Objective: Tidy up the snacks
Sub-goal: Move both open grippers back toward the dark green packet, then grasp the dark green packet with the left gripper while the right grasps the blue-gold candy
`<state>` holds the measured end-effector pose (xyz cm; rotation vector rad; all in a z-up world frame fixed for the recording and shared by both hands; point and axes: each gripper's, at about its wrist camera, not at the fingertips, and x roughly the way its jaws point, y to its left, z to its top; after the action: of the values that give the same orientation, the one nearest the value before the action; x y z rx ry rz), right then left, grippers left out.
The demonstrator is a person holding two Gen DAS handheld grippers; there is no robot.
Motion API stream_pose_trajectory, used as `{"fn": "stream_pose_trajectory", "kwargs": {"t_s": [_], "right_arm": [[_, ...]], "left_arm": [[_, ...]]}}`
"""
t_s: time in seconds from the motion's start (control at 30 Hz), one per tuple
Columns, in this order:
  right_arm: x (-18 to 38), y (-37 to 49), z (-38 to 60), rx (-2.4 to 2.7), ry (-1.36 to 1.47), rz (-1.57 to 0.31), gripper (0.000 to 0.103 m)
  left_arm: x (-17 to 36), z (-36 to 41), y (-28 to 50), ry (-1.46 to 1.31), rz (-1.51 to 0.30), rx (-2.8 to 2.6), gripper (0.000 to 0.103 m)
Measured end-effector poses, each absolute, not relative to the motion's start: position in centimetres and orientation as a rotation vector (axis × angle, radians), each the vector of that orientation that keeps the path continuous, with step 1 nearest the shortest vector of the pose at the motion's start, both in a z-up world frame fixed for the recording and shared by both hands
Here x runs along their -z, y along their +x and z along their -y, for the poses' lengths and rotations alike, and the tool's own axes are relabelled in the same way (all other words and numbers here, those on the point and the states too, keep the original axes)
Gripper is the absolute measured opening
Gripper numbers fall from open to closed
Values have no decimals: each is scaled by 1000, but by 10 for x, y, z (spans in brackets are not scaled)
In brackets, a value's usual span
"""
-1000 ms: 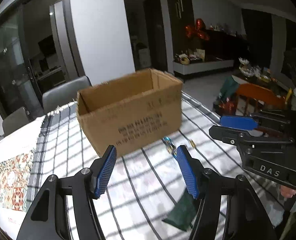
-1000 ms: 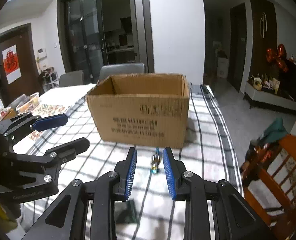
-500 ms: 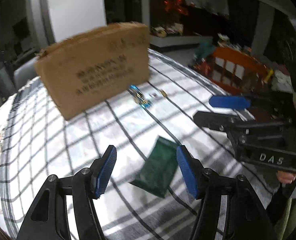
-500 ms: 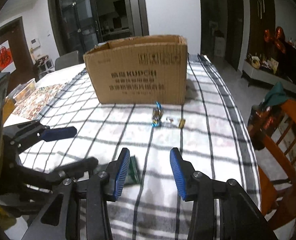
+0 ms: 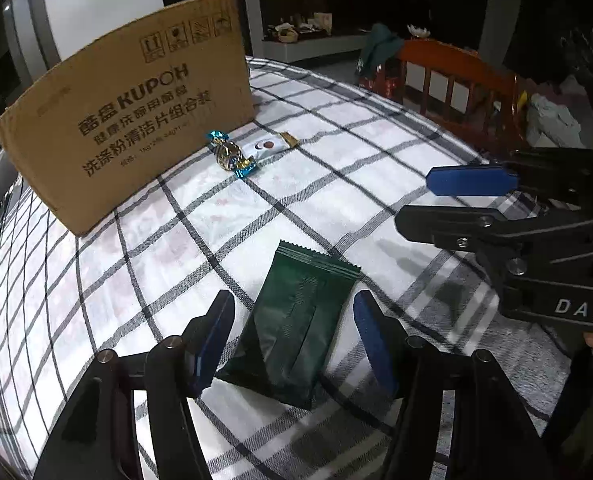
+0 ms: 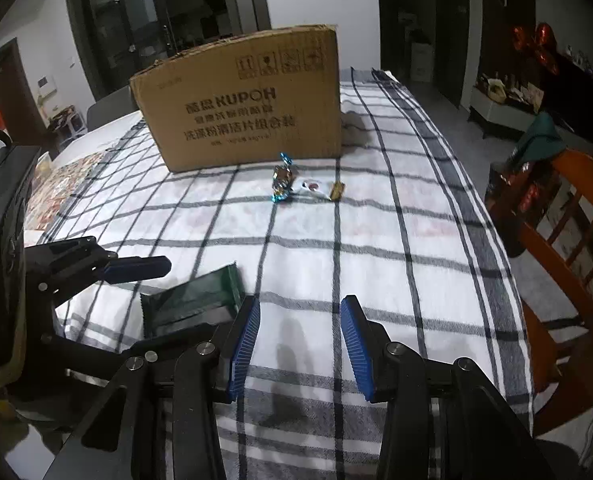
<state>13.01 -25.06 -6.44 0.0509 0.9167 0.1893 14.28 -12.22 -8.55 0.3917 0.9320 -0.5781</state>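
Observation:
A dark green snack packet lies flat on the checked tablecloth. My left gripper is open and straddles the packet, one blue pad on each side, neither pressing on it. To its right, my right gripper stands open over bare cloth with nothing between its fingers. Farther back, a blue-and-gold foil candy and a small white packet with a gold end lie in front of a brown cardboard box.
An orange wooden chair stands close to the table's right edge. A patterned mat lies on the table left of the box. A grey chair stands behind the box.
Both grippers have sunk toward the table and tipped downward. The left one now has the green packet between its pads. The right gripper's jaws have widened.

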Motion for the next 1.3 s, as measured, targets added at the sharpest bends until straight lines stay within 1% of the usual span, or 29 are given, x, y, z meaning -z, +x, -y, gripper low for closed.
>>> {"fn": "stream_pose_trajectory", "kwargs": {"t_s": [0.1, 0.27, 0.47, 0.63, 0.93, 1.3], "right_arm": [[67, 130, 251, -190, 59, -926, 43], [71, 131, 250, -202, 72, -938, 43], [71, 132, 250, -199, 80, -942, 43], [70, 133, 251, -202, 77, -942, 43], [64, 139, 249, -221, 86, -924, 43], [42, 184, 239, -323, 60, -846, 43]], "left_arm": [[89, 125, 143, 425, -934, 577, 59], [94, 129, 142, 457, -939, 581, 52], [95, 127, 142, 433, -936, 571, 48], [91, 122, 142, 388, -922, 544, 46], [68, 105, 146, 269, -881, 434, 46], [48, 91, 175, 152, -864, 266, 46]]}}
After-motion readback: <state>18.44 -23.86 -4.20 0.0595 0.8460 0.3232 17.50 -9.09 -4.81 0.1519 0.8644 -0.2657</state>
